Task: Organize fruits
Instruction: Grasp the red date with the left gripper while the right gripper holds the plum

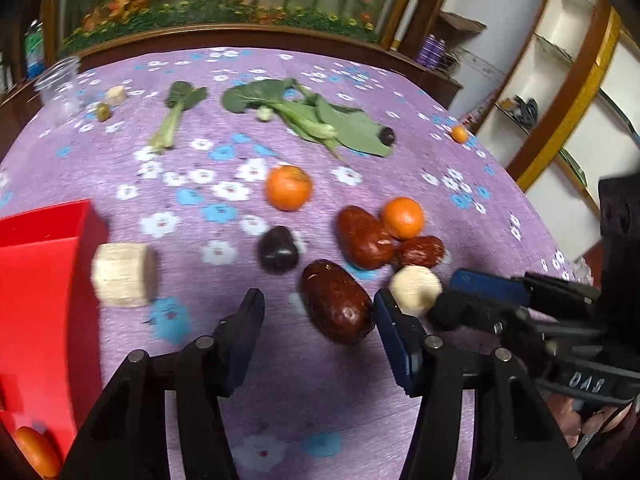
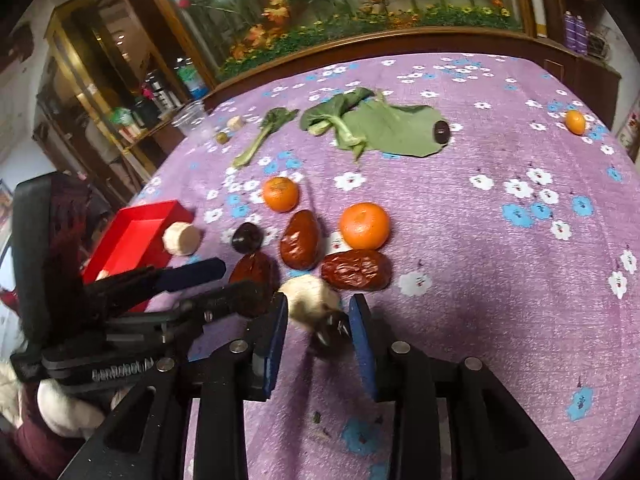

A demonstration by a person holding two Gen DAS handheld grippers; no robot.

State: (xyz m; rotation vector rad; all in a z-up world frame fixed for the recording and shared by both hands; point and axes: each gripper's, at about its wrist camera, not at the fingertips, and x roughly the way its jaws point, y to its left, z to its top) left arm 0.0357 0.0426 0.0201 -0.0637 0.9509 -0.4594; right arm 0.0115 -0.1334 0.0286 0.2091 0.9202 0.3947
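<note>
Fruits lie on the purple flowered cloth. In the left wrist view my left gripper (image 1: 318, 320) is open over a red date (image 1: 336, 300), which lies between its fingers. Beyond are a dark plum (image 1: 278, 249), two more dates (image 1: 364, 238), two oranges (image 1: 287, 187) and a pale banana chunk (image 1: 122, 274) beside the red tray (image 1: 44, 280). My right gripper (image 2: 318, 320) is open around a pale peeled piece (image 2: 310, 298), jaws apart from it. It also shows in the left wrist view (image 1: 415, 289).
Leafy greens (image 1: 304, 116) lie at the back with a small dark fruit (image 1: 386, 135). A clear cup (image 1: 58, 84), an olive (image 1: 103, 112) and a small pale piece (image 1: 115, 94) stand far left. A tiny orange (image 2: 575, 122) sits far right. An orange (image 1: 36, 450) lies in the tray.
</note>
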